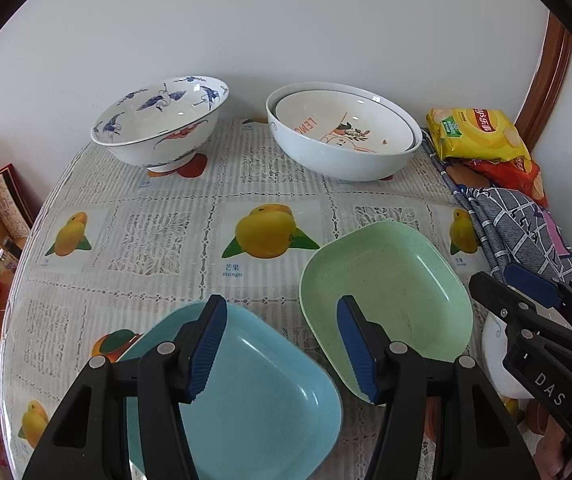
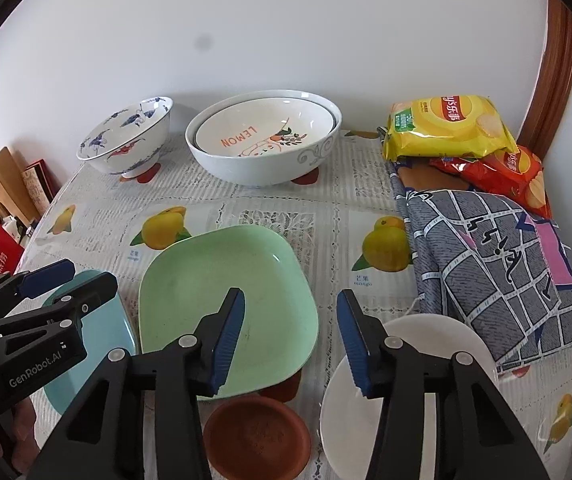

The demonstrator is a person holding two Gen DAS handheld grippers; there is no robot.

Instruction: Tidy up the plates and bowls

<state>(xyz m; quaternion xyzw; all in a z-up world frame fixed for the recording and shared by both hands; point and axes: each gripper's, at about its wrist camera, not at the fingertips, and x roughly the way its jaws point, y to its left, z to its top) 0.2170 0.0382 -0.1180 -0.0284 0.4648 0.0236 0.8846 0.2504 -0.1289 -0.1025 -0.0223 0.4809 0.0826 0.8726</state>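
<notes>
Left gripper (image 1: 281, 350) open, fingers spread and holding nothing, poised above the blue plate (image 1: 253, 392) and just left of the green plate (image 1: 386, 300). Right gripper (image 2: 290, 344) open too, empty, hanging over the near right edge of the green plate (image 2: 225, 308). Nearest of all, in front of the green plate: a small brown saucer (image 2: 257, 438), and to its right a white plate (image 2: 418, 392). Blue plate (image 2: 97, 332) close against the green plate's left side, touching or not cannot be told. All on a table (image 1: 173, 240) under a mango-print cloth. Right of the green plate, a folded checked cloth (image 2: 498, 264). Beyond it, against the wall, a white bowl (image 2: 263, 140) with a "LEMON" plate (image 2: 261, 132) nested inside; left of that, a blue-patterned footed bowl (image 2: 127, 140). Far right of the green plate, a yellow chip bag (image 2: 446, 126) stacked on a red chip bag (image 2: 506, 176).
</notes>
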